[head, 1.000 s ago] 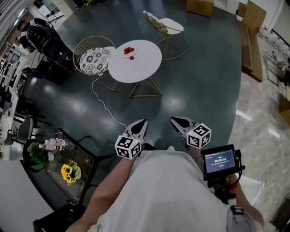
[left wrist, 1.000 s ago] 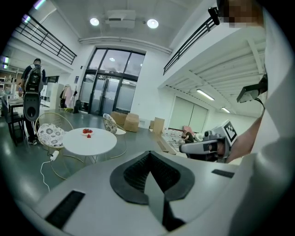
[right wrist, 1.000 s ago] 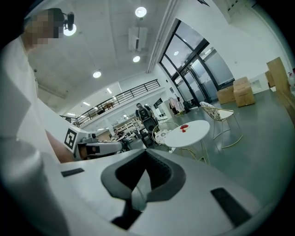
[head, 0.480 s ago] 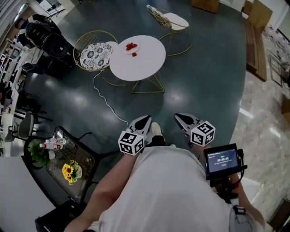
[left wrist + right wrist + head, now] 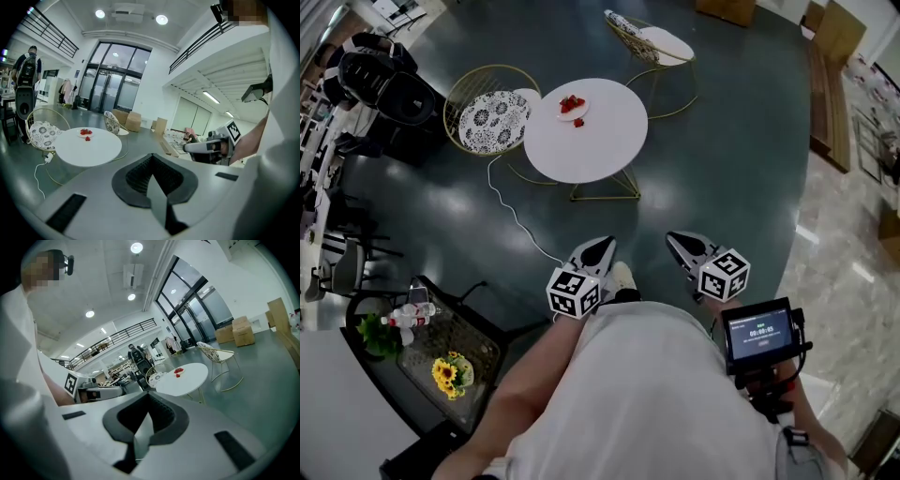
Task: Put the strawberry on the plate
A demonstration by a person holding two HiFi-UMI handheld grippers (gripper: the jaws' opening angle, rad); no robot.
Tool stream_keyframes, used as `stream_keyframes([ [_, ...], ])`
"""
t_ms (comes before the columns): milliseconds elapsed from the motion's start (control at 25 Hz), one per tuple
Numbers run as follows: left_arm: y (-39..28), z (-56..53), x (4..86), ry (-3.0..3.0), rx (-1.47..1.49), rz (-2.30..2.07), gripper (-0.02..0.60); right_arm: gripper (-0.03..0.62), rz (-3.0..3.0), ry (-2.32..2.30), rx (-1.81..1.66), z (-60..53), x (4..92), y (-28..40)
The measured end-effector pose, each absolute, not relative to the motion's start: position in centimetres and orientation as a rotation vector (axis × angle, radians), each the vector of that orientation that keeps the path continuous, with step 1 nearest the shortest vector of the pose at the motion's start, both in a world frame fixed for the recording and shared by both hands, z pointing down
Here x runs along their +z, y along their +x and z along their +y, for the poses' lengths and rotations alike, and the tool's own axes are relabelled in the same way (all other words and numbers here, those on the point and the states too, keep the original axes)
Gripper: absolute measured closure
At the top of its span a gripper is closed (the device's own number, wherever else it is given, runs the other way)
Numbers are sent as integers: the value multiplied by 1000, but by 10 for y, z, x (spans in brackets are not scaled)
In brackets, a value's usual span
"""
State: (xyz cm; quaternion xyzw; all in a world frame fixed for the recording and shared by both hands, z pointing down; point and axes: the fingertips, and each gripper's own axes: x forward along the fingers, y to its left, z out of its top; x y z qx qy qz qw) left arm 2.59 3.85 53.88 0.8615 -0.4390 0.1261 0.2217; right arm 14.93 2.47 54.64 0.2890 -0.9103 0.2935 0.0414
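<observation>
A round white table (image 5: pixel 586 141) stands a few steps ahead on the dark floor. On its far side lies a small white plate (image 5: pixel 572 106) with red strawberries on it. One loose strawberry (image 5: pixel 578 122) sits on the tabletop just beside it. Both grippers hang close to the person's body, far from the table. My left gripper (image 5: pixel 598 251) is shut with nothing in it, and my right gripper (image 5: pixel 680 246) is also shut and empty. The left gripper view shows the plate (image 5: pixel 85 133) and the loose strawberry (image 5: pixel 87 138) in the distance.
A wire chair with a patterned cushion (image 5: pixel 492 120) stands left of the table, another chair (image 5: pixel 652 42) behind it. A white cable (image 5: pixel 520 220) trails across the floor. A dark side table with flowers (image 5: pixel 445 370) is at lower left. A small screen (image 5: pixel 757 333) sits by the right hand.
The head view has shifted a little and a shoe now shows between the grippers. Both grippers stay shut near the body.
</observation>
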Motion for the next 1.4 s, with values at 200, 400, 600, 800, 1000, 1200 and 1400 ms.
stream_keyframes([
  [200, -4, -2, 540, 2386, 342, -1202, 575, 586, -2774, 898, 896, -11, 546, 121],
  [400, -24, -30, 533, 2415, 325, -1184, 575, 586, -2772, 924, 862, -42, 540, 100],
  [600, -53, -54, 529, 2442, 318, -1183, 575, 586, -2788, 959, 819, -72, 531, 75],
  [800, -74, -66, 524, 2456, 294, -1198, 575, 586, -2774, 967, 810, -79, 532, 60],
  [1000, -99, -68, 529, 2425, 262, -1246, 575, 586, -2771, 920, 785, -84, 531, 39],
  [1200, -122, -73, 526, 2381, 203, -1336, 575, 586, -2766, 840, 753, -99, 527, 19],
  [1400, -146, -78, 527, 2314, 158, -1435, 575, 586, -2768, 735, 746, -117, 531, -5],
])
